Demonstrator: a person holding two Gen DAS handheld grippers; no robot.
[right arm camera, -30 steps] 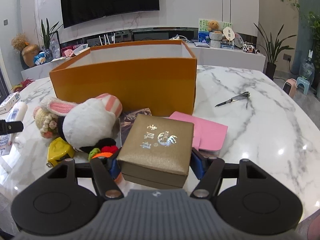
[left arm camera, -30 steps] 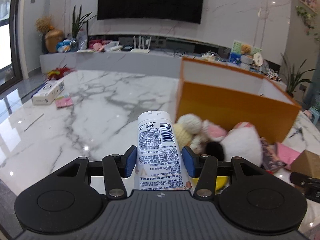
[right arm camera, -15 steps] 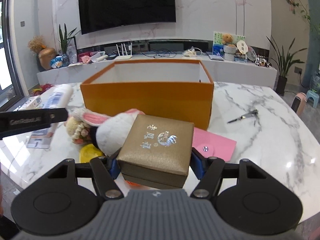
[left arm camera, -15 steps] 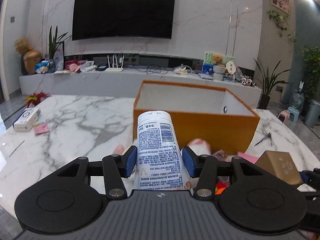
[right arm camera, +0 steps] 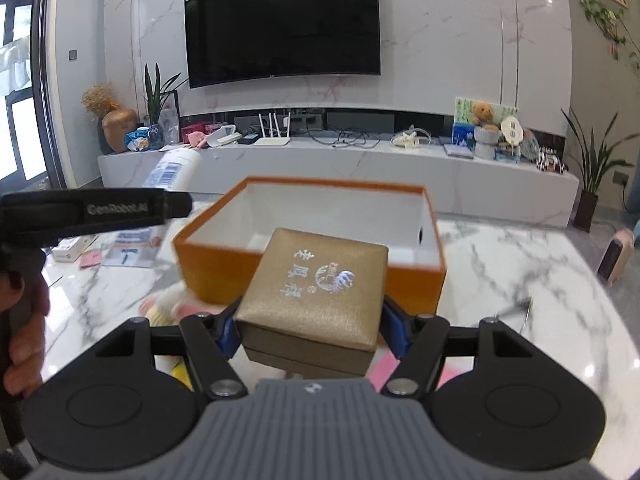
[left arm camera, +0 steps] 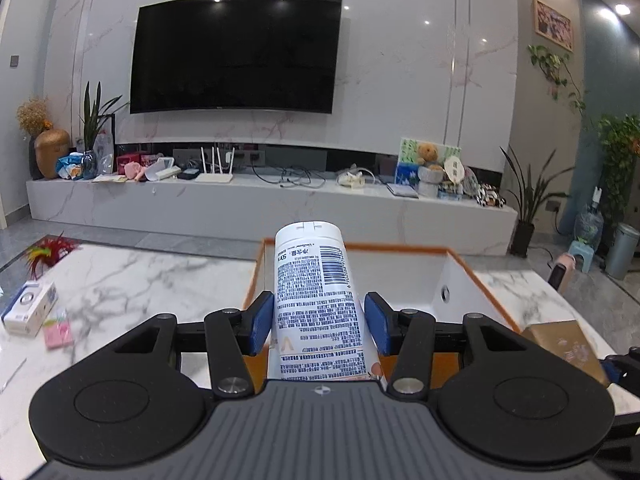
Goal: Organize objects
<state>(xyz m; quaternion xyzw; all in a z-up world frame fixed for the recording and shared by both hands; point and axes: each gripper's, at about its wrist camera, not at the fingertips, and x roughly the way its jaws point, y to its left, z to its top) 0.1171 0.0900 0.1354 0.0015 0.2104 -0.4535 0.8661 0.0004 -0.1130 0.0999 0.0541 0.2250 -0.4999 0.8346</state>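
My left gripper (left arm camera: 319, 322) is shut on a white tube (left arm camera: 316, 300) with printed text, cap pointing forward, held above the near left rim of the open orange box (left arm camera: 468, 276). My right gripper (right arm camera: 310, 326) is shut on a gold gift box (right arm camera: 316, 288), raised in front of the orange box (right arm camera: 224, 264), whose white inside shows nothing in it. In the right wrist view the left gripper's side (right arm camera: 96, 210) and the tube (right arm camera: 172, 170) appear at the left. The gold box (left arm camera: 560, 344) also shows at the right edge of the left wrist view.
On the marble table (right arm camera: 540, 280) lie a plush toy (right arm camera: 172, 304), a pink card (right arm camera: 390, 372), a metal tool (right arm camera: 516, 308), a small white carton (left arm camera: 28, 308) and a pink pad (left arm camera: 58, 330). A hand (right arm camera: 22, 344) grips the left tool. A TV console stands behind.
Both grippers have risen with their loads and moved toward the orange box. The box's inside is now in view from above, and the plush toy has dropped low in both views.
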